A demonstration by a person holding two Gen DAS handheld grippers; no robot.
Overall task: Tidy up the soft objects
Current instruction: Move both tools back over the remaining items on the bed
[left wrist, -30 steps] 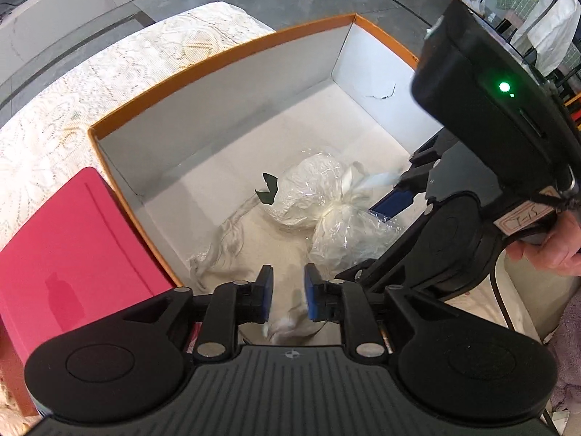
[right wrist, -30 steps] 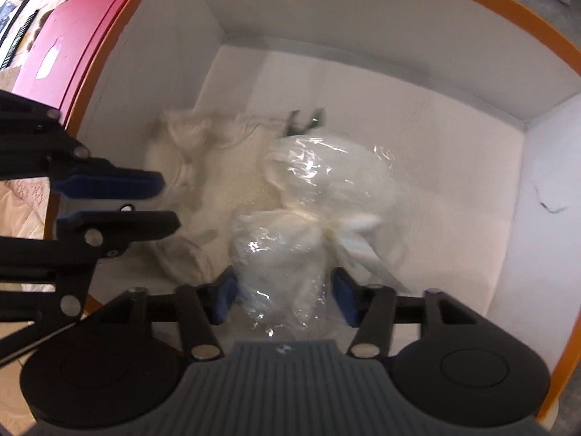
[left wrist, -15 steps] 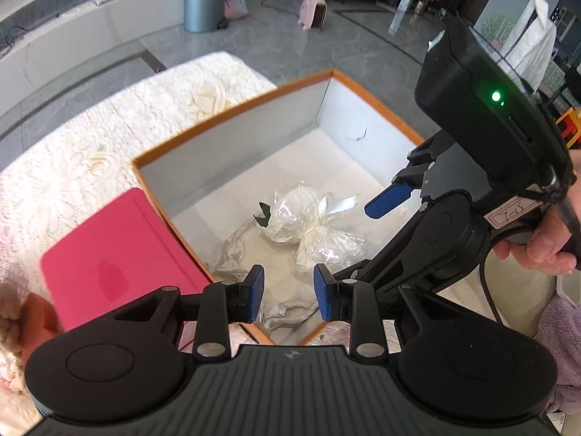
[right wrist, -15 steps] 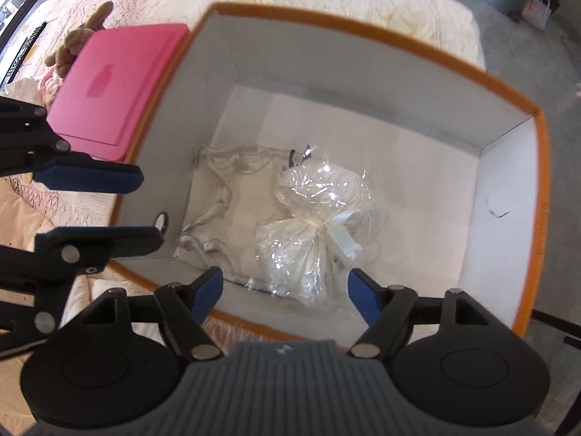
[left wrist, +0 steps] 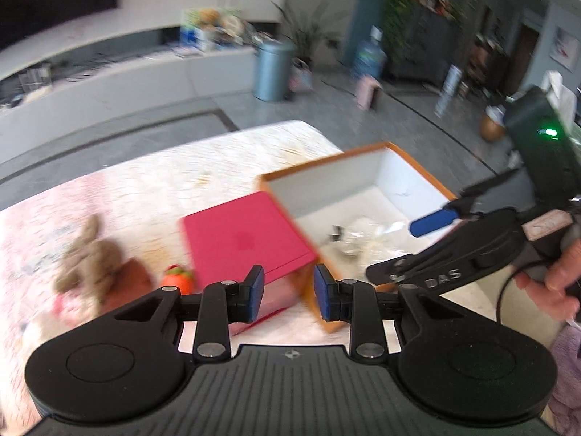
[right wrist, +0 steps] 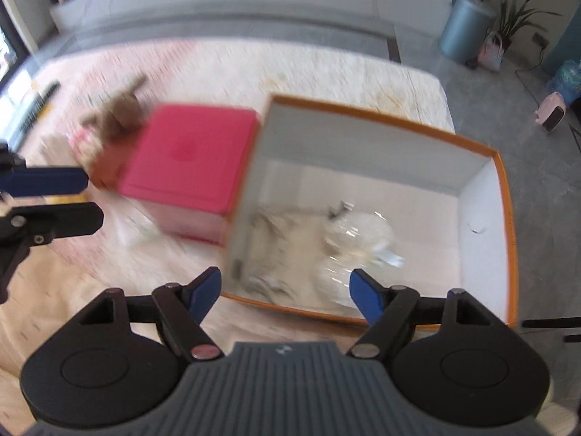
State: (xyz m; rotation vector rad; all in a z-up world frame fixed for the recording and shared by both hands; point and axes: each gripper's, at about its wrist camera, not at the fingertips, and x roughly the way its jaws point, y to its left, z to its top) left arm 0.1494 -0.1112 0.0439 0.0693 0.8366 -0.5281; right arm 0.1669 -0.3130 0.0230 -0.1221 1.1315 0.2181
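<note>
An orange box [left wrist: 366, 149] [right wrist: 504, 218] with a white inside holds a white soft bundle in clear plastic [left wrist: 359, 234] [right wrist: 359, 236] and a cream cloth bag [right wrist: 287, 250]. My left gripper [left wrist: 288, 283] hangs open and empty above the box's near corner and the pink lid [left wrist: 243, 239] [right wrist: 189, 156]. My right gripper [right wrist: 285, 279] stands wide open and empty above the box's near rim, clear of the bundle. A brown plush rabbit [left wrist: 90, 254] [right wrist: 120, 112] and a small orange soft toy [left wrist: 177, 278] lie left of the pink lid.
A cream lace cloth [left wrist: 145, 181] covers the table. A hand [left wrist: 555, 279] holds the right gripper at the right edge, above something fluffy and purple [left wrist: 566, 363]. Beyond the table are grey floor, a blue bin [right wrist: 463, 31] and a long white counter.
Both grippers rose and drew back out of the box. The right jaws widened and let go of the plastic-wrapped bundle, which stays inside. The left jaws opened a little.
</note>
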